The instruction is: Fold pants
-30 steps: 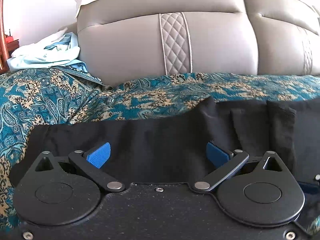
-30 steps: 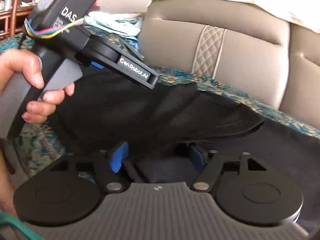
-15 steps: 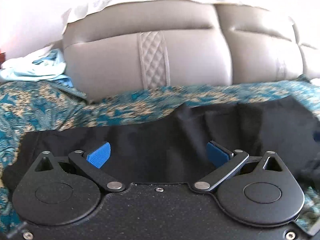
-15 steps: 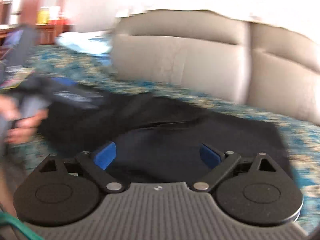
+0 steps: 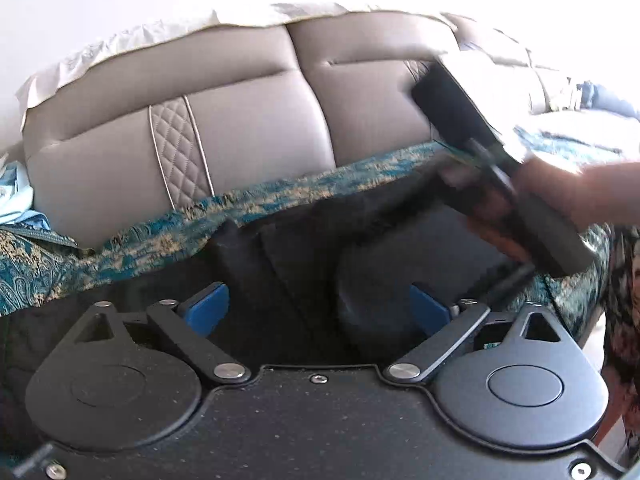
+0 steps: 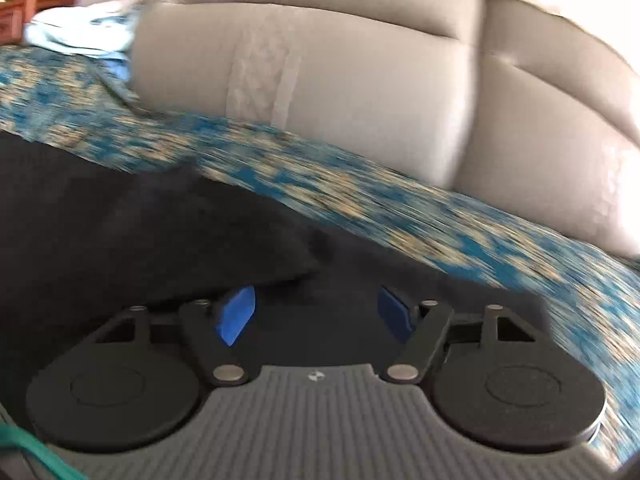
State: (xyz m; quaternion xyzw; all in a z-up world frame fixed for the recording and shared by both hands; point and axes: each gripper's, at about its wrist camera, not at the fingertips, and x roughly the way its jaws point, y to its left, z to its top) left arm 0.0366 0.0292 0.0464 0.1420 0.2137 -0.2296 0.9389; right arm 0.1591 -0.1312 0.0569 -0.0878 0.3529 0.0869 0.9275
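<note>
Black pants (image 5: pixel 304 264) lie across the teal patterned bedspread (image 5: pixel 132 248), partly folded with several overlapping layers. My left gripper (image 5: pixel 318 310) is open, its blue pads spread just above the cloth. The right gripper's body (image 5: pixel 516 196) shows in the left wrist view at the right, held in a hand over the pants' right end. In the right wrist view the pants (image 6: pixel 160 232) fill the lower left, a folded edge running toward my right gripper (image 6: pixel 316 314), which is open with nothing between its pads. The view is motion-blurred.
A grey padded headboard (image 5: pixel 248 128) stands behind the bed, also in the right wrist view (image 6: pixel 360 80). Light blue clothes (image 6: pixel 80 32) are piled at the far left. White fabric (image 5: pixel 140 40) drapes over the headboard top. The bedspread (image 6: pixel 440 224) extends right.
Both grippers have swung to the right along the pants. The right gripper let go of the cloth it held a second ago and now stands open; it has entered the left wrist view.
</note>
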